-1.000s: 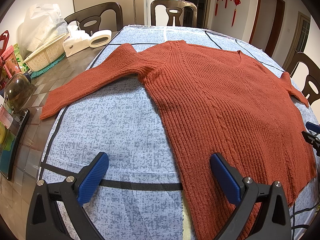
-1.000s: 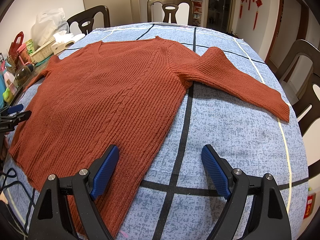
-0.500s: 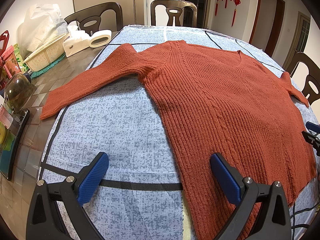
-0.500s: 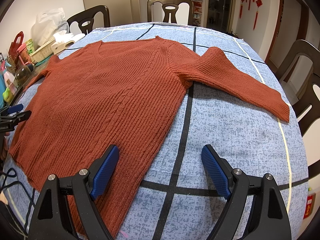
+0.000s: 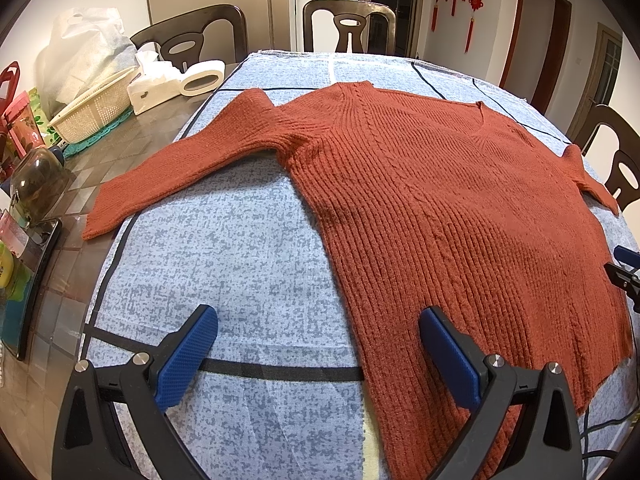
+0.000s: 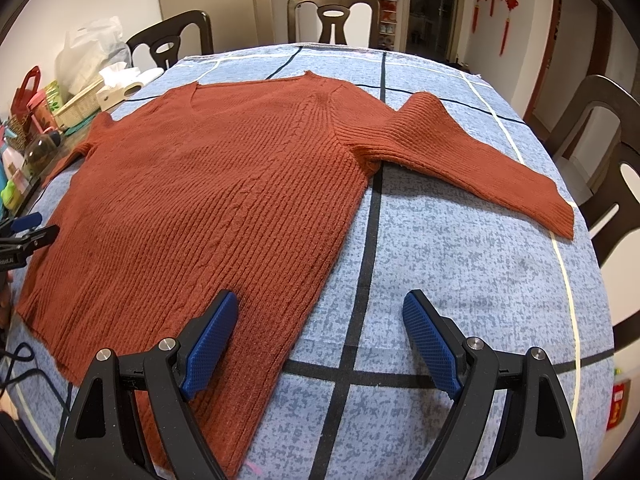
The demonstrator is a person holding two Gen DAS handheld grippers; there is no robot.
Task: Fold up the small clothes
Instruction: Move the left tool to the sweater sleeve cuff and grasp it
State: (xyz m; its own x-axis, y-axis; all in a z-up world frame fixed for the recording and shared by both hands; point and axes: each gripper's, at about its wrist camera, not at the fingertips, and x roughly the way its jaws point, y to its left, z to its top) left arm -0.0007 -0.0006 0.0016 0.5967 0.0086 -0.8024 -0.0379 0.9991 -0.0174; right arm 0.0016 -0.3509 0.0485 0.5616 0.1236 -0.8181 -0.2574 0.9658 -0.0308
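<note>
Rust ribbed sweater (image 5: 460, 216) lying flat, sleeves spread, on the cloth-covered surface (image 5: 224, 264); left claw (image 5: 318, 354) and right claw (image 6: 318, 338) gape wide, empty; soft, limp knit, probably best pinched at hem corners.

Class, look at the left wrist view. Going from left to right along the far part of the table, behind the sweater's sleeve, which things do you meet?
White plastic bag → woven basket → tissue box → white tape roll → blue tablecloth, whose far edge comes last.
</note>
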